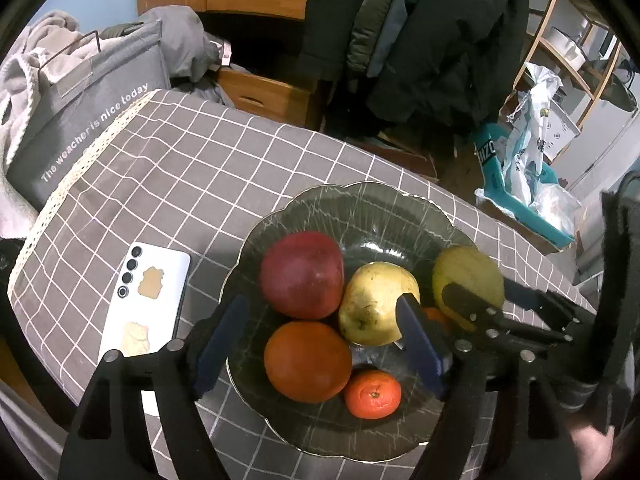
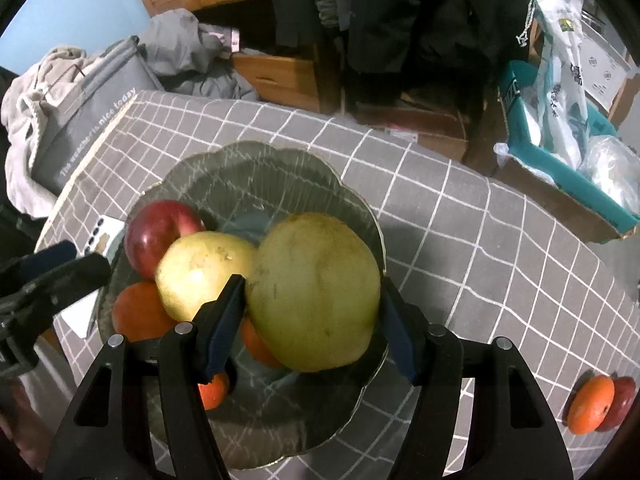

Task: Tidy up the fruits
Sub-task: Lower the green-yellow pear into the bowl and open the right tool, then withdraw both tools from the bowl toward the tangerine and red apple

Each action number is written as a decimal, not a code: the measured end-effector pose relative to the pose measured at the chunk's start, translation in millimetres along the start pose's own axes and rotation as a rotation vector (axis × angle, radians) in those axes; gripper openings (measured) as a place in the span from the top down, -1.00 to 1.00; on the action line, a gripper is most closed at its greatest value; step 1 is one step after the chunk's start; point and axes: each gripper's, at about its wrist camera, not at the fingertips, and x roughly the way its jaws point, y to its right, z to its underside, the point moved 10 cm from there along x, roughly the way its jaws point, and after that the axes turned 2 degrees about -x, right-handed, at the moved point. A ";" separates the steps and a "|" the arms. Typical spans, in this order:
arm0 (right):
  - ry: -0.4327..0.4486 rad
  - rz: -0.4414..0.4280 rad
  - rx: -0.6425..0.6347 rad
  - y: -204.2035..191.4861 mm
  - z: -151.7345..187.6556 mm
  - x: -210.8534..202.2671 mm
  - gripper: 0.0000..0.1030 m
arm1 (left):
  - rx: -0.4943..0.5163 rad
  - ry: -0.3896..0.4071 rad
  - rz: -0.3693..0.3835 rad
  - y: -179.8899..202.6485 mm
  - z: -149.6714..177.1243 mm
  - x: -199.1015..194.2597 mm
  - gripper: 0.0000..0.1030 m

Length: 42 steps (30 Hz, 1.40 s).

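A dark glass bowl [image 1: 360, 188] [image 2: 260, 146] stands on the checked cloth. It holds a red apple [image 1: 302, 274] [image 2: 156, 232], a yellow pear [image 1: 376, 300] [image 2: 200, 272], a large orange [image 1: 308, 360] [image 2: 138, 312] and a small mandarin [image 1: 373, 394] [image 2: 214, 394]. A big greenish pear [image 2: 316, 292] [image 1: 468, 272] rests on the pile at the bowl's right side. My right gripper [image 2: 310, 312] [image 1: 480, 292] straddles that pear, jaws open, pads close beside it. My left gripper [image 1: 320, 344] [image 2: 76, 258] hangs open over the large orange without touching it.
An orange [image 2: 592, 404] and a red apple [image 2: 622, 402] lie on the cloth at the far right. A white phone [image 1: 148, 300] lies left of the bowl. A grey bag [image 1: 88, 120] stands past the table's left edge, a teal box [image 2: 560, 172] past its right.
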 end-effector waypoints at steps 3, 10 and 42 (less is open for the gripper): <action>0.044 0.002 0.000 0.2 -9.3 -12.0 -0.54 | 0.007 0.004 -0.002 -0.2 -1.3 -1.3 -0.55; 0.079 0.036 0.010 6.7 -17.0 -30.8 -0.54 | -0.001 0.016 0.005 -0.2 -3.3 -10.7 -0.55; 0.264 0.288 0.073 76.3 6.1 -183.1 -0.54 | 0.209 0.110 0.077 95.7 11.6 -82.7 -0.70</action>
